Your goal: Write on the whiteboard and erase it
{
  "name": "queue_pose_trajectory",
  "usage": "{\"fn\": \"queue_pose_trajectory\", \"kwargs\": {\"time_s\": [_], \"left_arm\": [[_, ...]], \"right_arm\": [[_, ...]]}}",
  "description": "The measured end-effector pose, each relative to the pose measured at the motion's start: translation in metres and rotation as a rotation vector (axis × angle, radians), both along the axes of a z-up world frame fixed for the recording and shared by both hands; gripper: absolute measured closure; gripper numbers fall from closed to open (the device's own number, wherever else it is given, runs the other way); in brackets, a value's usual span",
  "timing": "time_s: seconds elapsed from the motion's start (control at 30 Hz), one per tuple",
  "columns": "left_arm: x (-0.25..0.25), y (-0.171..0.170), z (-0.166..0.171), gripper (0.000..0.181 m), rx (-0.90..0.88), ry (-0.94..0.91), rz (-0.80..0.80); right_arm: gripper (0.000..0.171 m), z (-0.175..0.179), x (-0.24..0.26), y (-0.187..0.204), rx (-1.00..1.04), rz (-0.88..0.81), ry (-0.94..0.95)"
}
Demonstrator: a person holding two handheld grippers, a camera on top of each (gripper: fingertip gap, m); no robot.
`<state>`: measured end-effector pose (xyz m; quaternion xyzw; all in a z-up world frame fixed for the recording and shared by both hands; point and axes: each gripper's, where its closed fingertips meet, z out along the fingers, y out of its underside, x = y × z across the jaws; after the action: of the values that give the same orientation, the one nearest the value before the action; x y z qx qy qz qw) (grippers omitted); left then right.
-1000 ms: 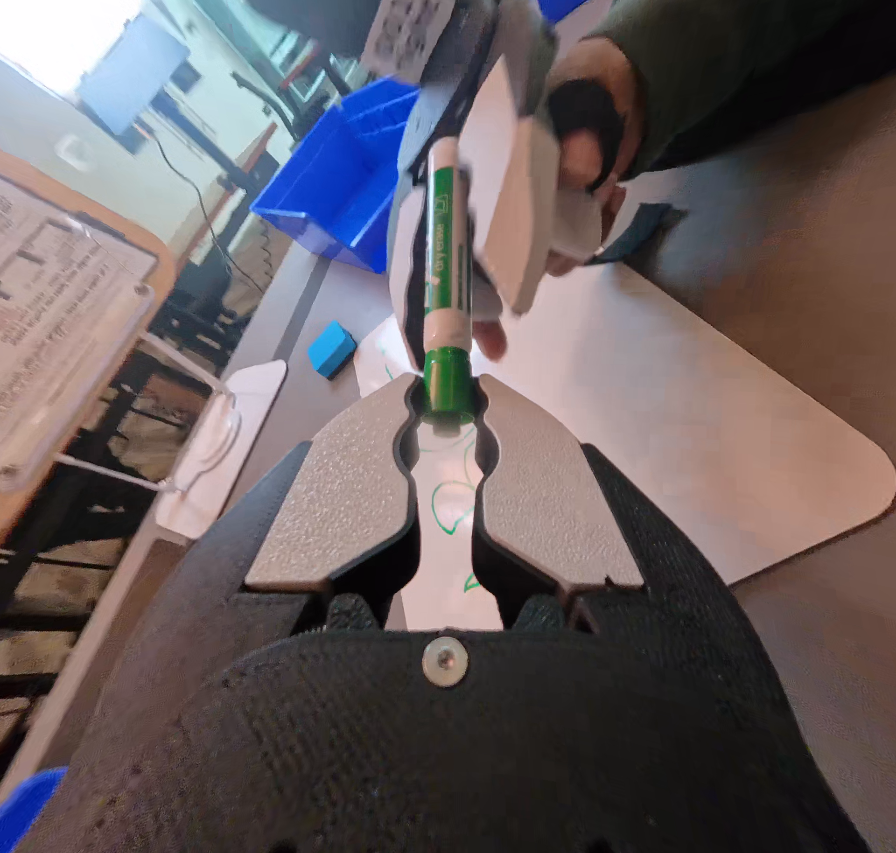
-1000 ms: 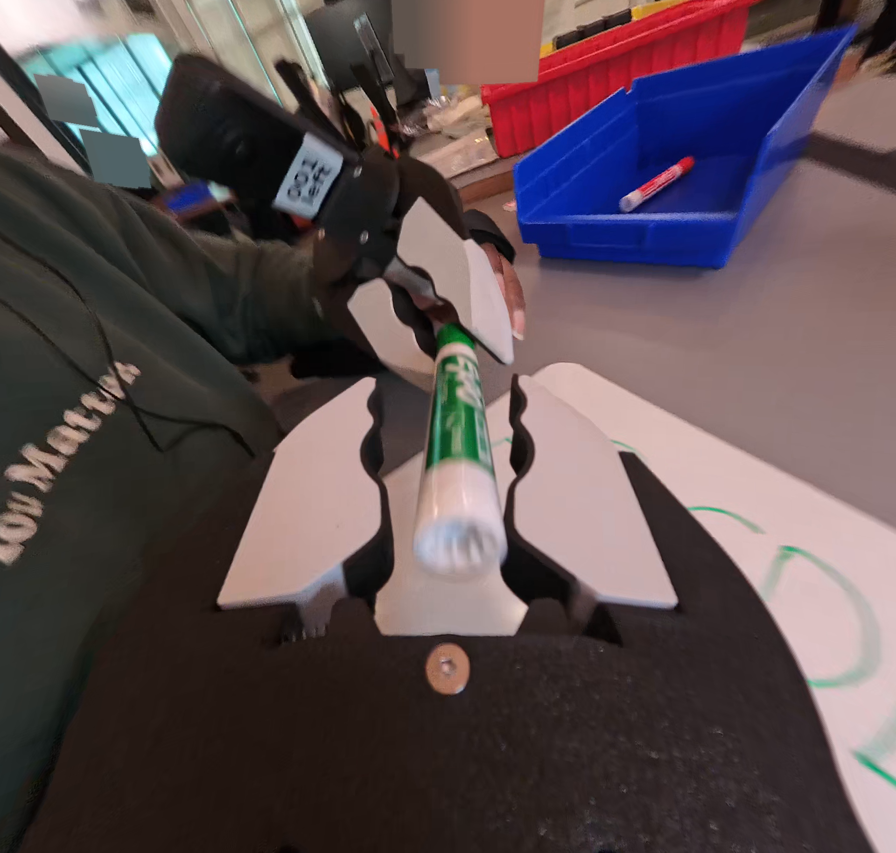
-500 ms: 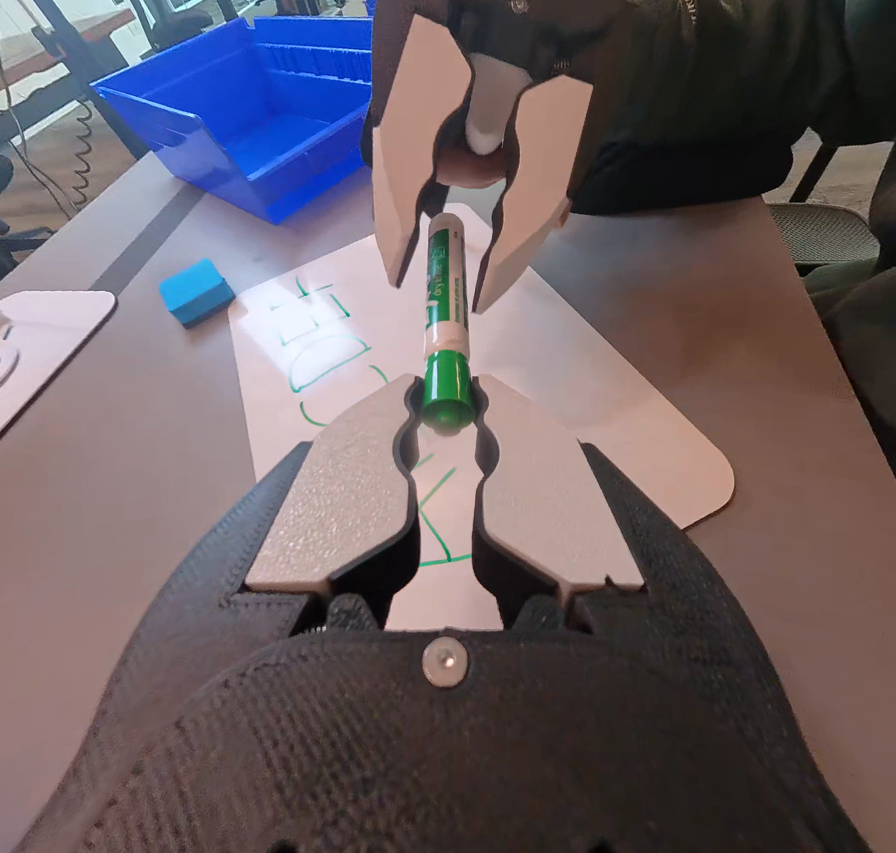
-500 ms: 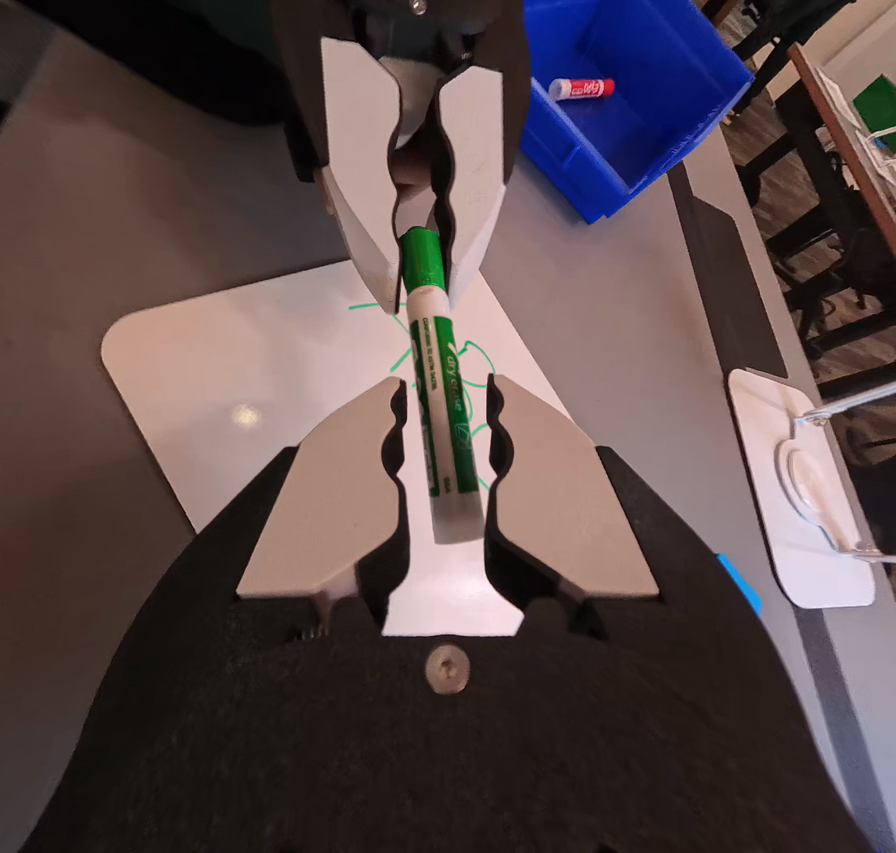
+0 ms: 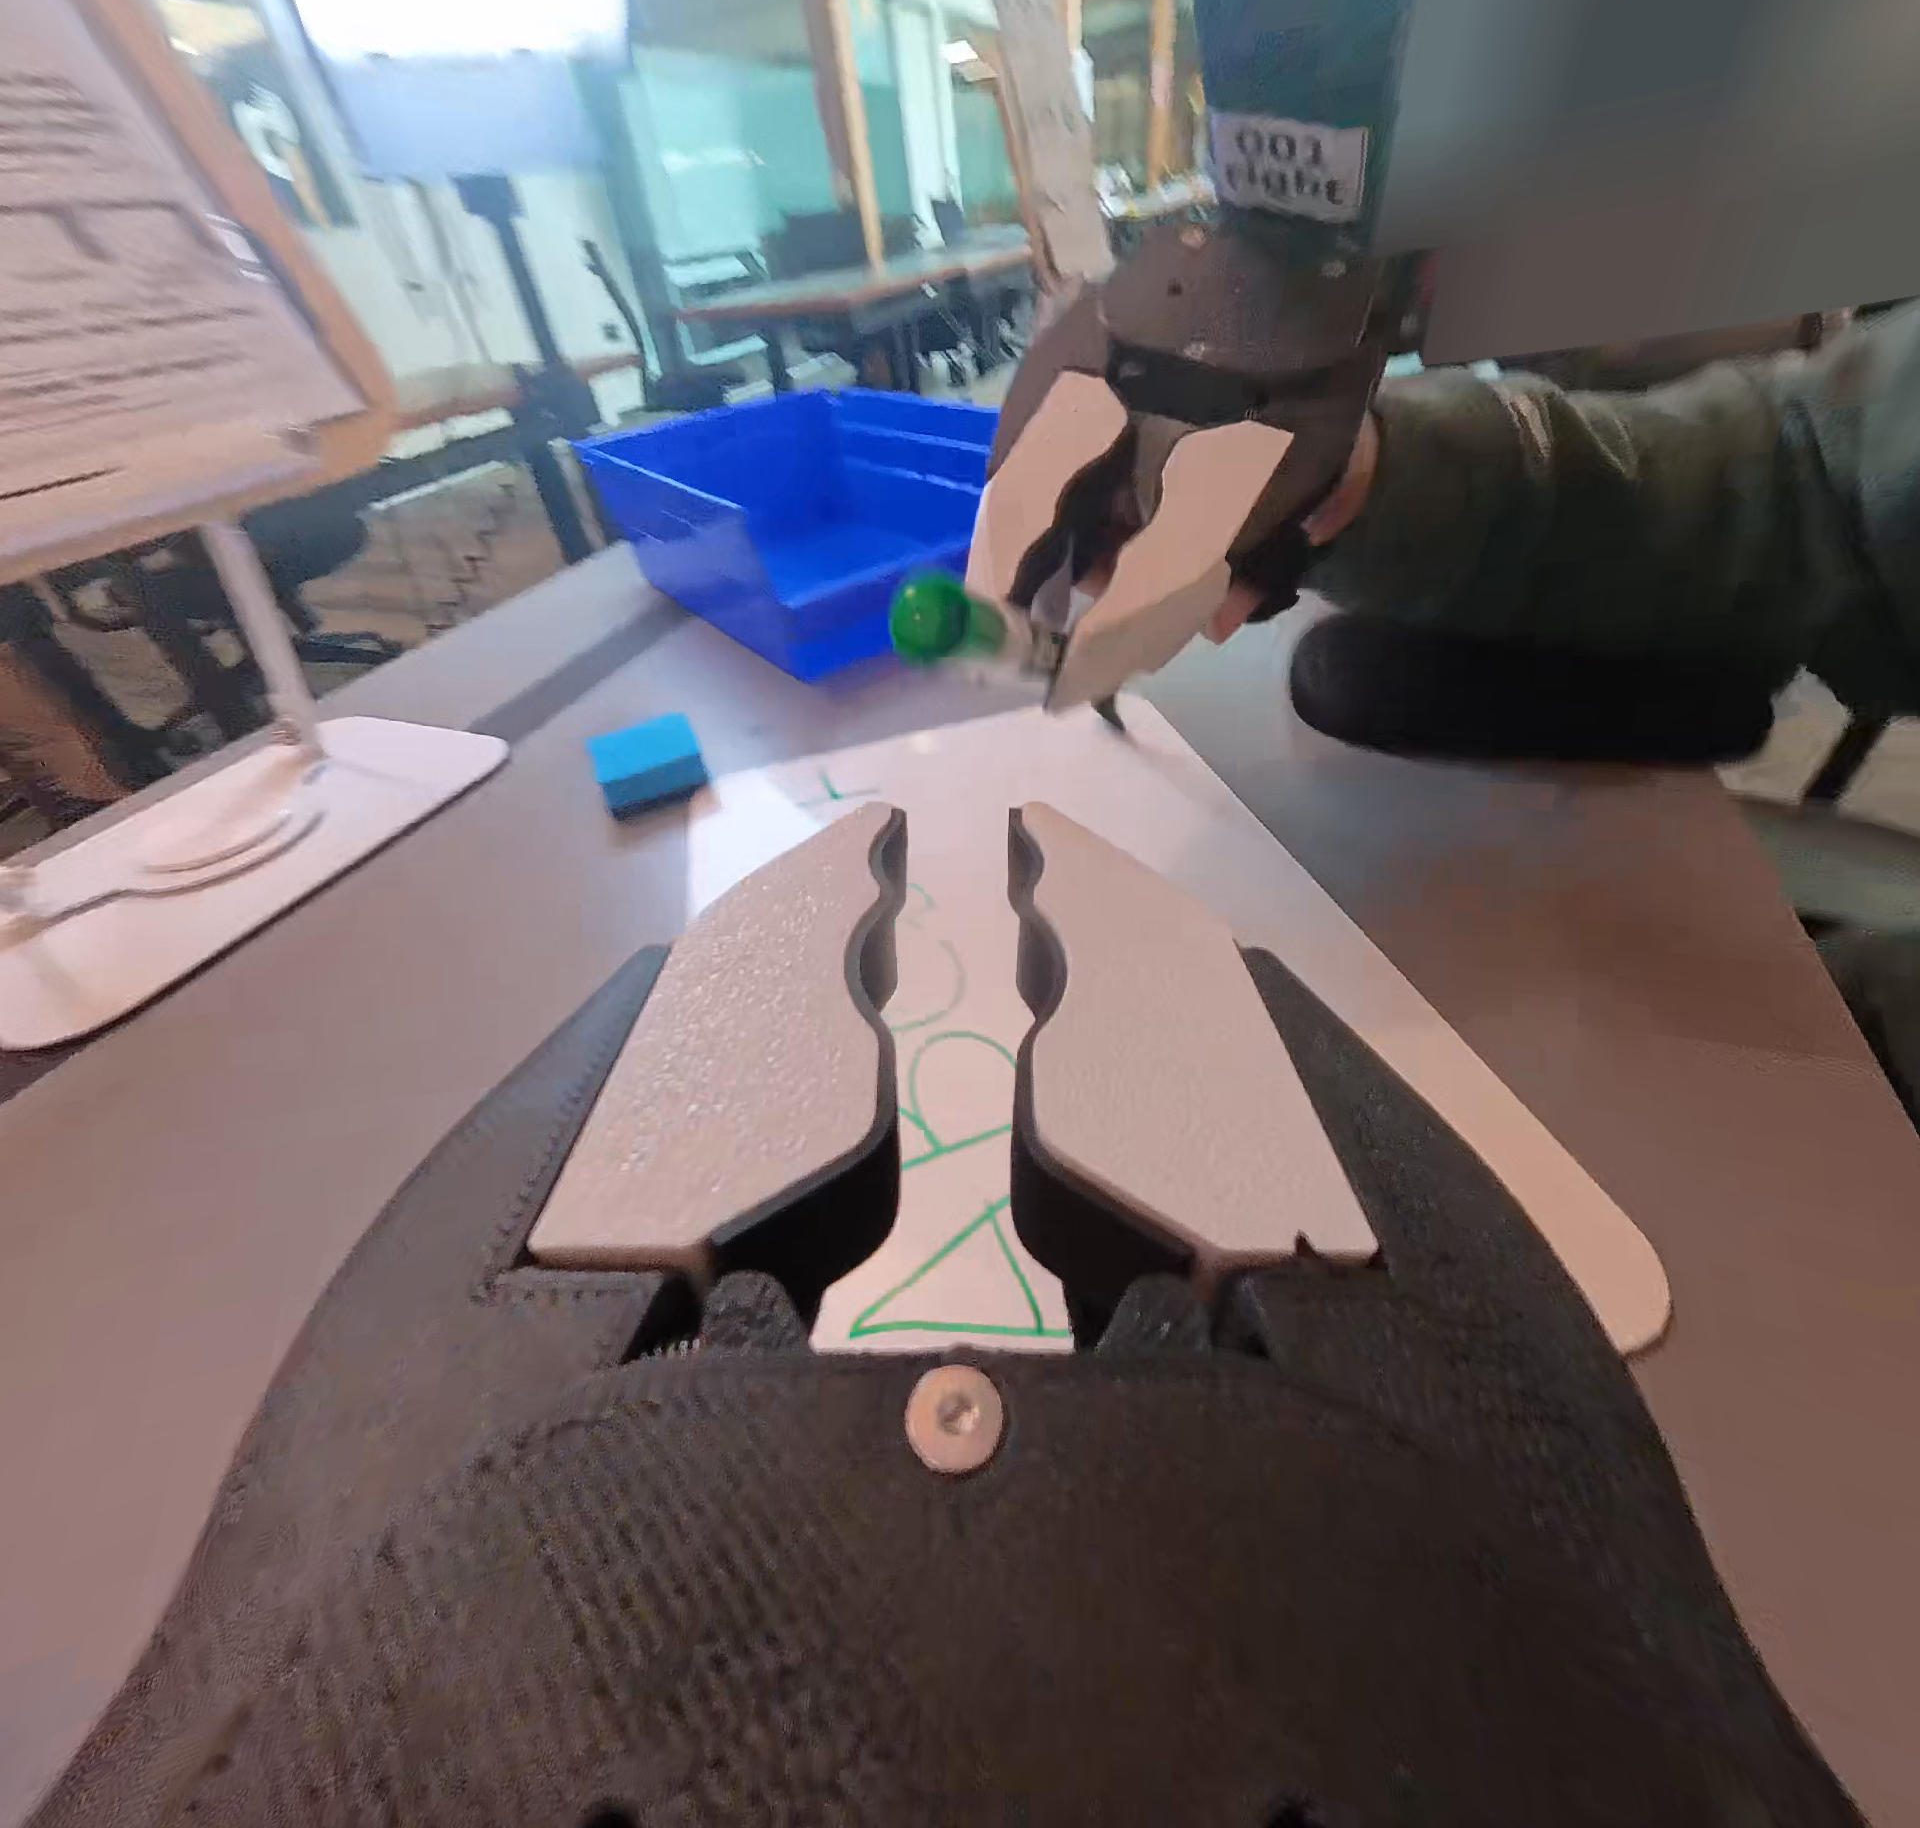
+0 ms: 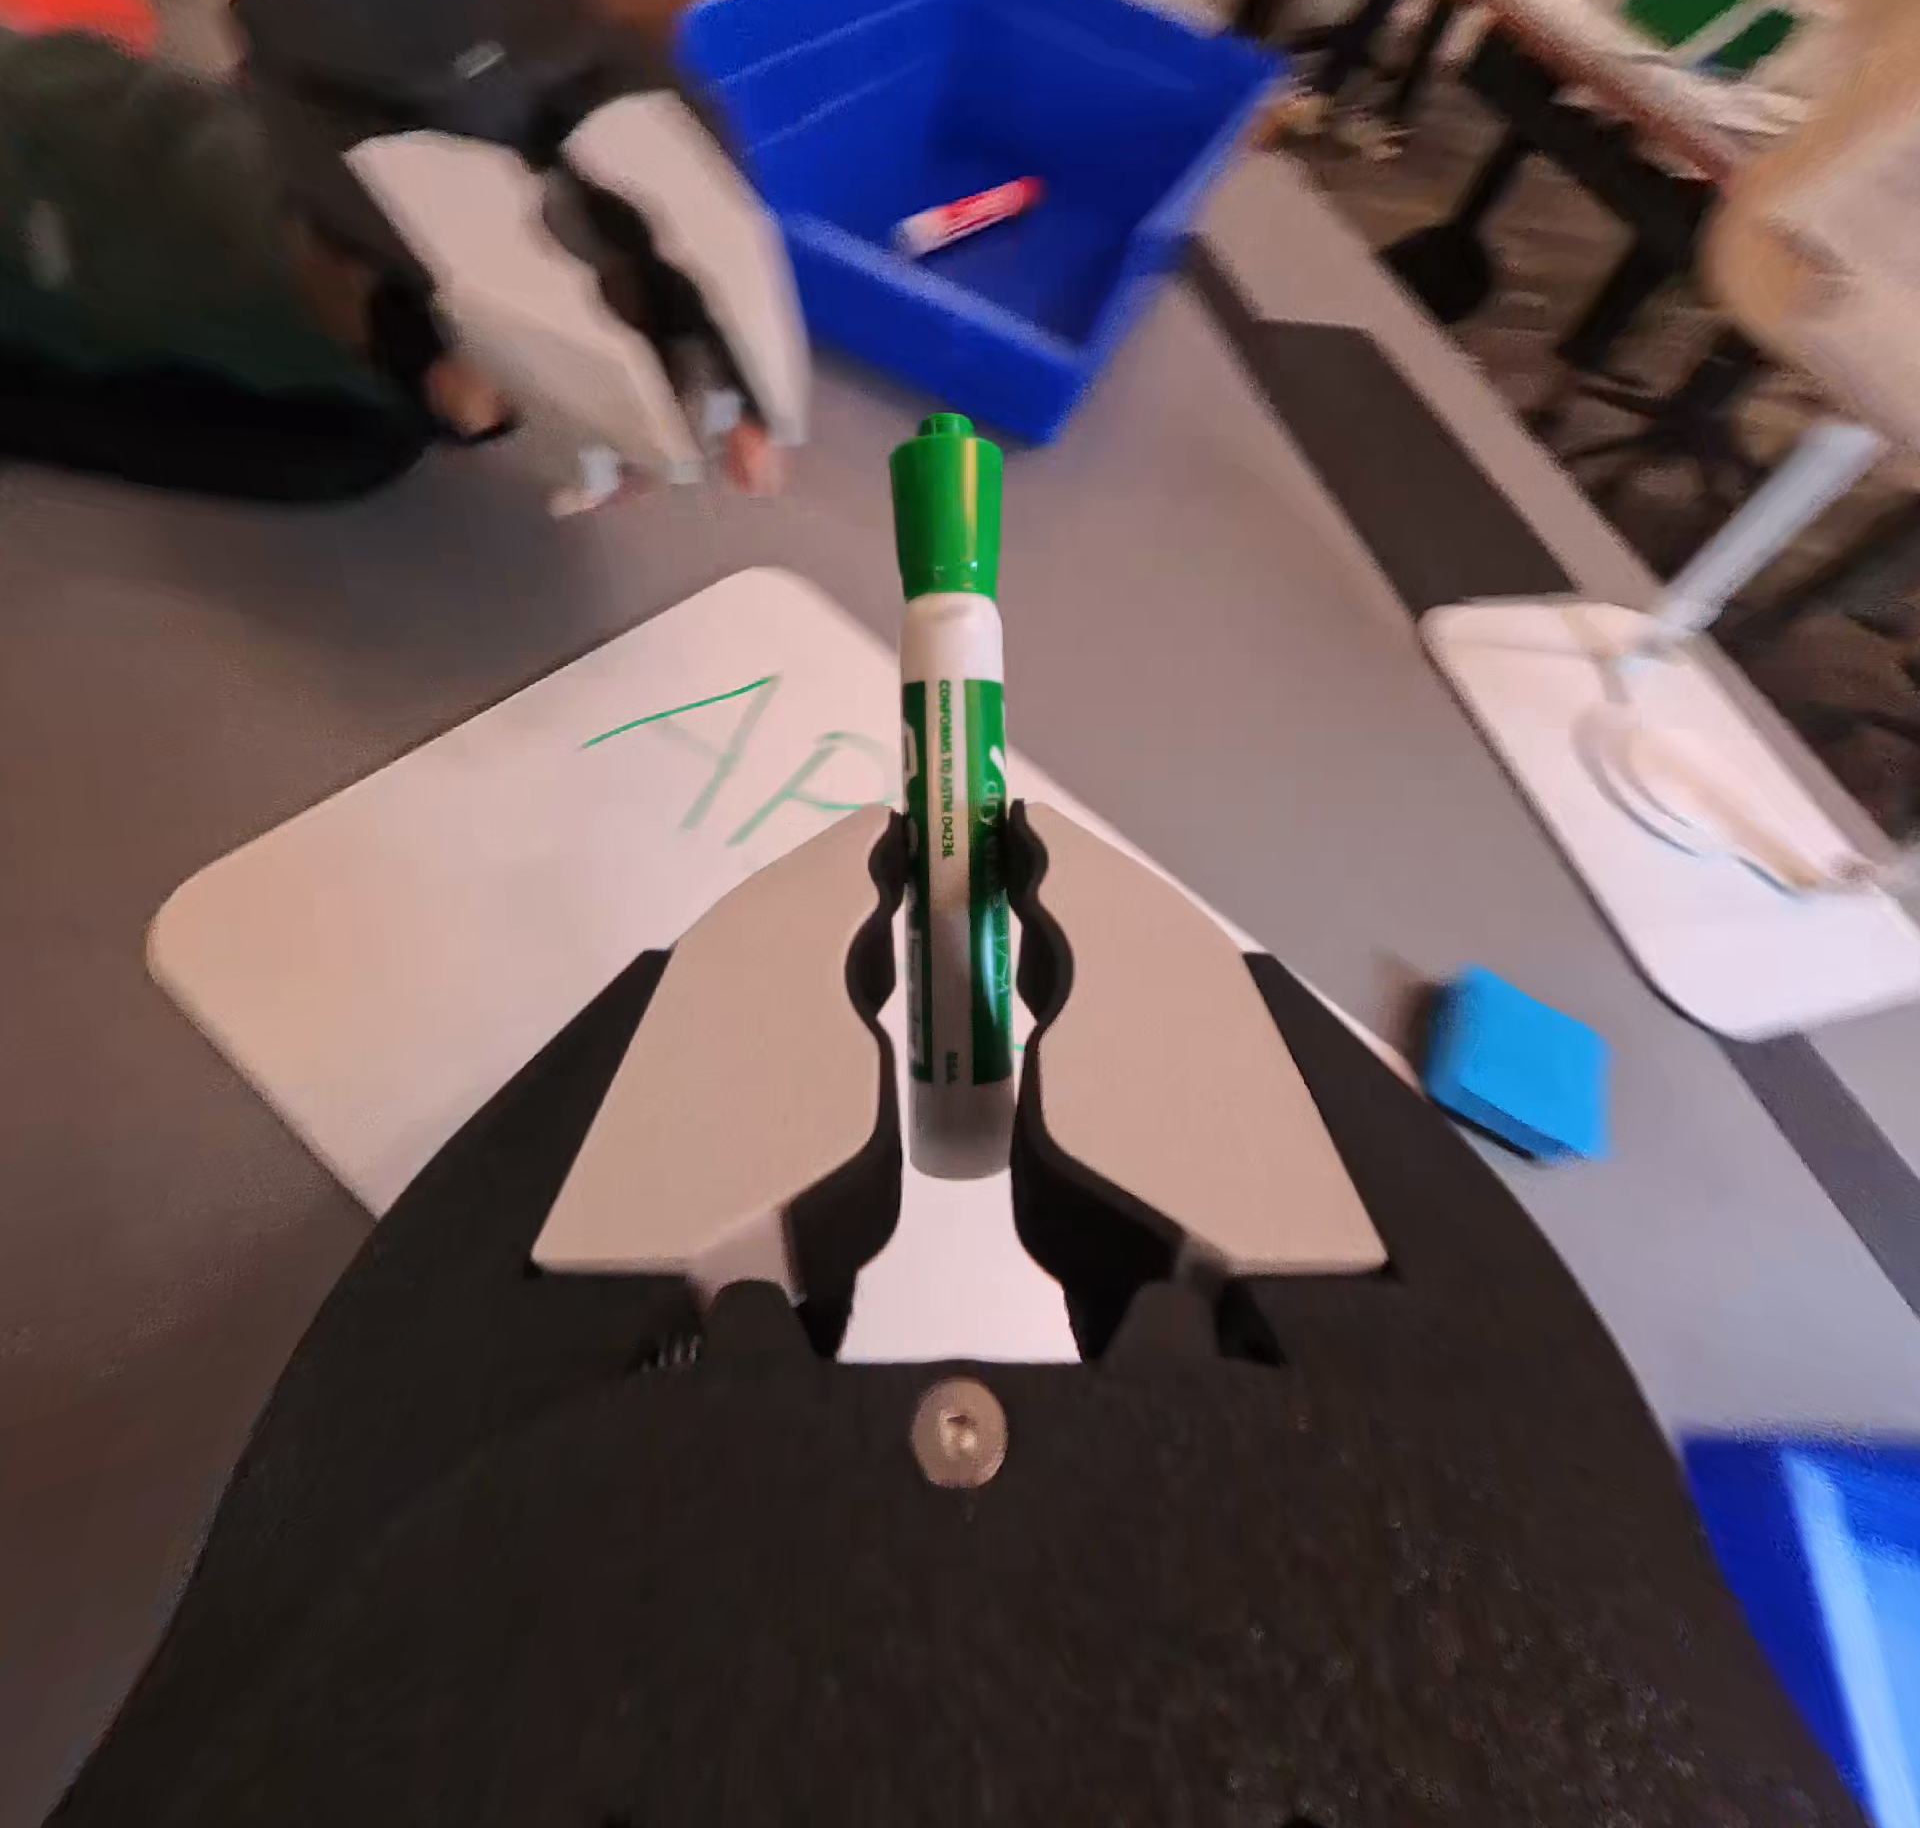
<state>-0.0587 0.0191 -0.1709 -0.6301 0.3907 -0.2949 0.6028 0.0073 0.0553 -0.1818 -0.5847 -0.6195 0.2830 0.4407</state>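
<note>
Right tongs (image 6: 956,833) squeeze my capped green marker (image 6: 951,791); left tongs (image 5: 956,833) hang empty, so I should put it down gently and grab the blue eraser (image 6: 1517,1072).

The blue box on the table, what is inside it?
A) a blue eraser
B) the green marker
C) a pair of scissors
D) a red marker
D: in the right wrist view a red marker lies on the floor of the blue box, while the green marker is clamped in the right gripper and the blue eraser sits out on the table.
</note>
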Motion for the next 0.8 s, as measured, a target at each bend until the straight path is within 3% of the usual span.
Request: {"fn": "queue_pose_trajectory", "kwargs": {"time_s": [0.17, 0.23, 0.33, 0.5, 0.67, 0.8], "left_arm": [[-0.022, 0.011, 0.005, 0.169, -0.042, -0.082, 0.059], [-0.021, 0.012, 0.002, 0.172, -0.049, -0.066, 0.060], [-0.017, 0.009, -0.003, 0.175, -0.042, -0.038, 0.042], [-0.012, -0.002, 0.003, 0.181, 0.056, -0.037, 0.056], [-0.008, -0.008, 0.004, 0.181, 0.081, -0.026, 0.055], [-0.008, -0.010, 0.004, 0.181, 0.074, -0.030, 0.048]], "right_arm": [[0.152, 0.049, 0.103, 0.141, -0.055, -0.590, 0.174], [0.153, 0.048, 0.164, 0.203, -0.042, -0.872, 0.119], [0.152, 0.022, 0.218, 0.261, -0.238, -1.105, 0.071], [0.152, -0.021, 0.238, 0.294, -0.421, -1.294, 0.090], [0.152, -0.071, 0.279, 0.294, -0.501, -1.546, -0.003], [0.152, -0.068, 0.303, 0.291, -0.429, -1.687, 0.035]]}}
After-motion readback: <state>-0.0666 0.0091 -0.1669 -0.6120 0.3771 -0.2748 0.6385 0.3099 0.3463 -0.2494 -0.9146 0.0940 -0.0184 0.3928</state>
